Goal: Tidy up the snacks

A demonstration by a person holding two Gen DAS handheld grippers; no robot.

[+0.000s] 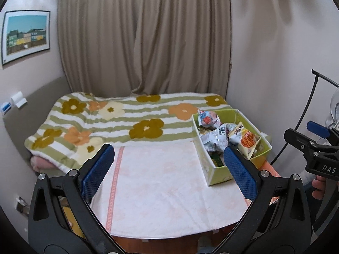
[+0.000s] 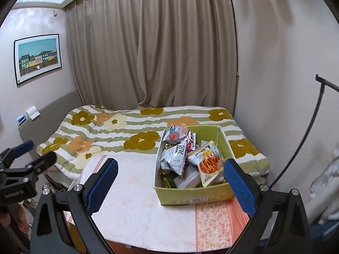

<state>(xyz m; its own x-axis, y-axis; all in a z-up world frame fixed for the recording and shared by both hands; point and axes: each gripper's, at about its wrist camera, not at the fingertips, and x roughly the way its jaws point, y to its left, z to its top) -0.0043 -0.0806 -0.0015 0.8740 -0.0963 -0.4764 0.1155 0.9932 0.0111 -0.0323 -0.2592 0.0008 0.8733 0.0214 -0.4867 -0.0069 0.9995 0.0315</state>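
A green cardboard box point(image 1: 218, 174) point(image 2: 190, 198) stands on the right side of a white-covered table and holds several snack packets: a silver one point(image 2: 174, 156) point(image 1: 215, 138), one printed with orange sticks point(image 2: 208, 164) point(image 1: 247, 140), and a red-and-white one point(image 2: 177, 134) point(image 1: 208, 119) at the far end. My left gripper point(image 1: 168, 170) hovers open over the table's middle, left of the box, holding nothing. My right gripper point(image 2: 170, 182) is open above the box's near wall, empty. Each gripper shows at the other view's edge.
The round table point(image 1: 161, 194) point(image 2: 139, 211) has a white cloth with a pink floral strip at the right. Behind it lies a bed with a flowered striped quilt point(image 1: 127, 120) point(image 2: 127, 131), then beige curtains. A black curved stand point(image 2: 307, 148) rises at the right wall.
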